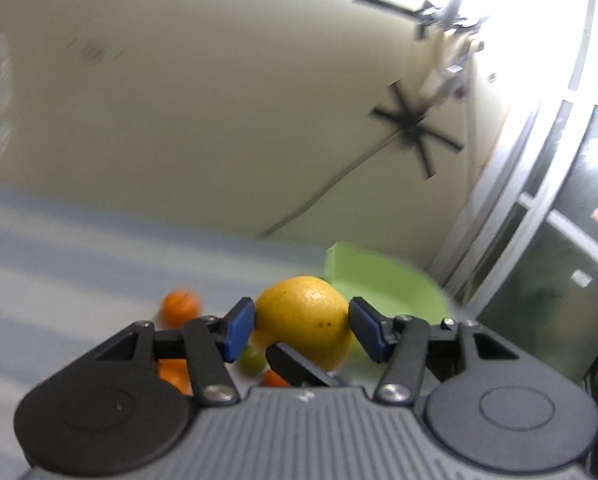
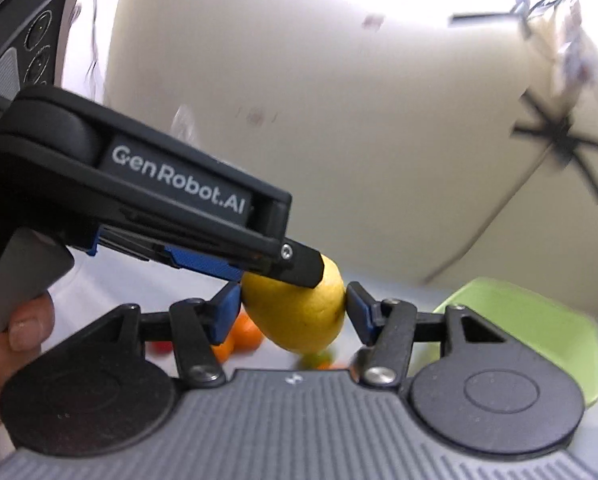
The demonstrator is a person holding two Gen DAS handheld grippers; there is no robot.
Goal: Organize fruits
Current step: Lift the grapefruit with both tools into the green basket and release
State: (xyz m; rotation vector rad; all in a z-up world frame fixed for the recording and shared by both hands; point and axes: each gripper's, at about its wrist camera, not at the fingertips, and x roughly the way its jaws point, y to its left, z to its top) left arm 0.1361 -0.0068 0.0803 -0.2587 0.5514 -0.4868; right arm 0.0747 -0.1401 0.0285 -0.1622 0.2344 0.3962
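A pale table (image 1: 59,280) carries a green tray (image 2: 539,320) and loose oranges (image 1: 181,307), above which a yellow lemon (image 2: 299,312) hangs between two handheld grippers. The left gripper (image 2: 277,274) clamps it from above; the right gripper (image 2: 293,312) pinches its sides, both jaws partly closed on the fruit. Pulled two ways, the lemon could slip and drop among the fruit below. That fruit is blurred and half hidden behind the gripper bodies.

Both grippers meet on the same lemon (image 2: 299,312): right gripper (image 2: 293,307) pinches it sideways, left gripper (image 1: 301,326) clamps it too, person's hand (image 2: 15,332) on the handle.
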